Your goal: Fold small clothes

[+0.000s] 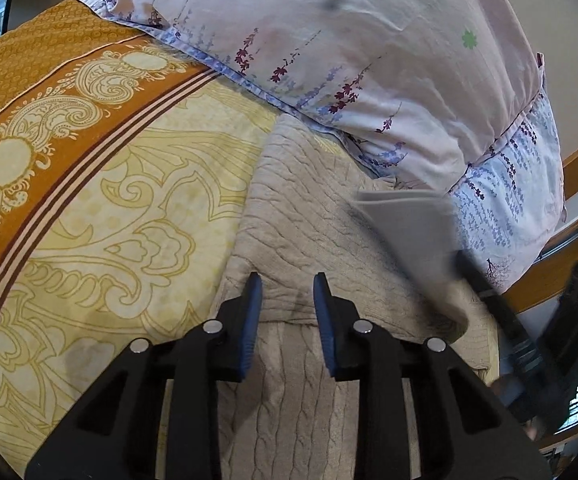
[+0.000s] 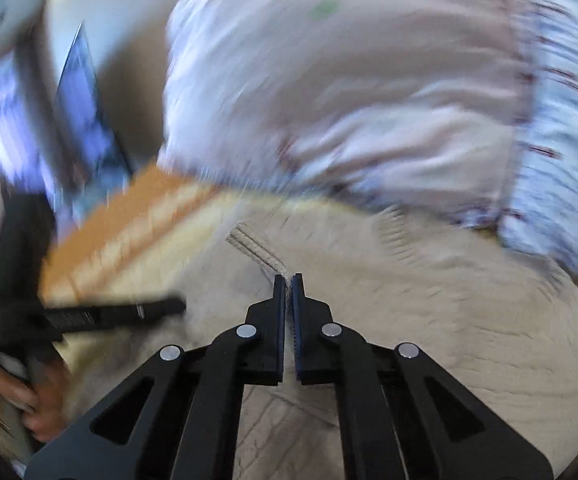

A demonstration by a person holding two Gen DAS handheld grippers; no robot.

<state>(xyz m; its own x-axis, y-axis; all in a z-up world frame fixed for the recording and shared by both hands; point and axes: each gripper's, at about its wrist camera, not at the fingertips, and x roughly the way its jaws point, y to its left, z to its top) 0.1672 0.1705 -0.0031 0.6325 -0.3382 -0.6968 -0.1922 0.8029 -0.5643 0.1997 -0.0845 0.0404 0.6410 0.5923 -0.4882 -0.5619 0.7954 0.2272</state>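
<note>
A yellow-and-orange patterned bed sheet (image 1: 89, 200) is covered by a beige cable-knit garment (image 1: 289, 208), its length running away toward the floral pillow (image 1: 329, 40). The left claw (image 1: 288, 312) is held apart above a fold; the right claw (image 2: 288, 292) is clamped on the garment's edge.

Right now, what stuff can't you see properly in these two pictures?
- Beige knitted garment: both views cut off its near part behind the grippers, so I can't tell what kind it is.
- Flowered pillow: smeared by motion blur in the right wrist view.
- Right gripper: shut on a ribbed edge; how much cloth it holds is hidden.
- Left gripper: whether its pads press the knit is unclear.
</note>
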